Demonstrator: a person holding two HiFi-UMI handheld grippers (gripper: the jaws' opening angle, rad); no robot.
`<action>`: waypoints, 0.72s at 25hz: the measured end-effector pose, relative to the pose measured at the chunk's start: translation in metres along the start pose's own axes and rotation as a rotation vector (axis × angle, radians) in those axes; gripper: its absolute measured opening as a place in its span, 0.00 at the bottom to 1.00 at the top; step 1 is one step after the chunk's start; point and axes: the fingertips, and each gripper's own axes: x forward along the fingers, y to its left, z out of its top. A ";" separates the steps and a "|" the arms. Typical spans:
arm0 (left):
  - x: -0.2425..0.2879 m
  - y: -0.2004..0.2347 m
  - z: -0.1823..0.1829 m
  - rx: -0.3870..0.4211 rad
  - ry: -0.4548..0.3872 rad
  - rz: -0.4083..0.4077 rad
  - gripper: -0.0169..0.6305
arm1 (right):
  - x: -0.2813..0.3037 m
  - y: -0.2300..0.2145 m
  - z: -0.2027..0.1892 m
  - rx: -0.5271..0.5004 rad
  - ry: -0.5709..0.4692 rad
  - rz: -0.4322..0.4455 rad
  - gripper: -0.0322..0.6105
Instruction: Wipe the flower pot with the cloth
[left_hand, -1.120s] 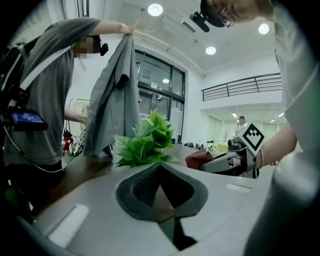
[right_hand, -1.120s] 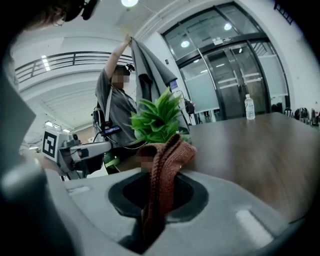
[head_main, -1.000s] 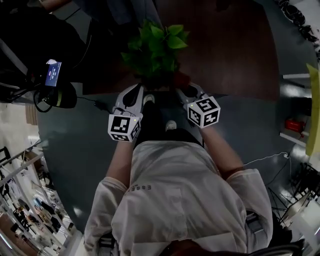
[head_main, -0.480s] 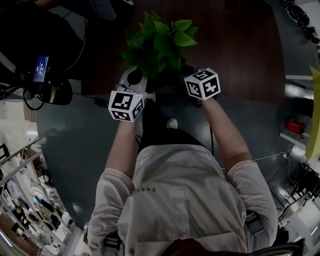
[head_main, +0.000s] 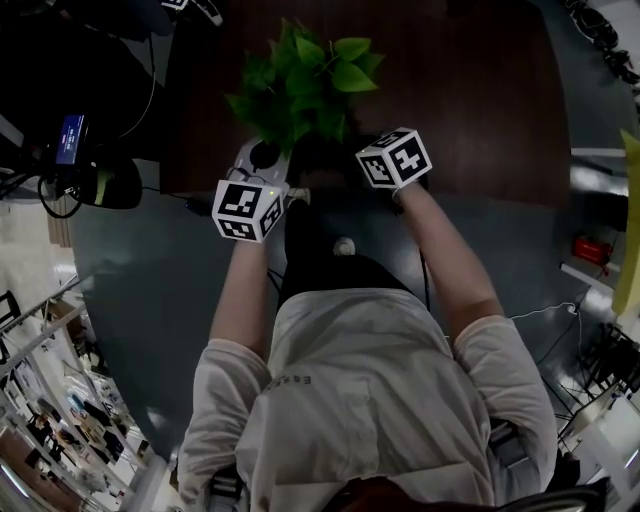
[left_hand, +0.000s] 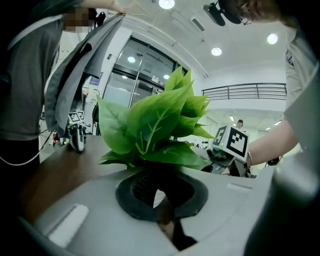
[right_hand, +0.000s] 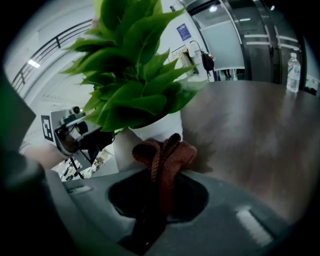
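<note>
A leafy green plant (head_main: 300, 85) stands in a white flower pot (right_hand: 150, 132) on the dark brown table (head_main: 470, 90). In the head view the leaves hide the pot. My right gripper (right_hand: 160, 190) is shut on a bunched reddish-brown cloth (right_hand: 165, 152), and the cloth's front lies against the pot's lower right side. My left gripper (left_hand: 160, 200) is shut, with nothing visibly between its jaws, and points at the plant's base from the other side. Only a white sliver of pot (left_hand: 158, 196) shows past its tips. In the head view each marker cube, left (head_main: 248, 210) and right (head_main: 393, 158), sits by the foliage.
A person in a grey jacket (left_hand: 60, 75) stands at the table's far side. Another gripper (left_hand: 76, 135) rests on the tabletop there. A water bottle (right_hand: 293, 72) stands far back on the table. A dark device with a lit screen (head_main: 75, 140) sits left of the table.
Both grippers have moved forward to the plant. The right one has tipped downward and brought the cloth under the leaves to the pot. The left one stopped at the plant's left side.
</note>
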 end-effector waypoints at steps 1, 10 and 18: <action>-0.001 0.001 0.001 0.002 0.000 0.004 0.05 | -0.007 -0.008 0.002 0.014 -0.024 -0.020 0.13; 0.003 0.003 0.003 0.030 0.045 0.008 0.05 | -0.016 -0.028 0.057 0.123 -0.148 0.092 0.13; 0.010 -0.001 -0.001 -0.015 0.016 -0.029 0.05 | 0.008 -0.009 0.024 -0.018 0.026 0.116 0.13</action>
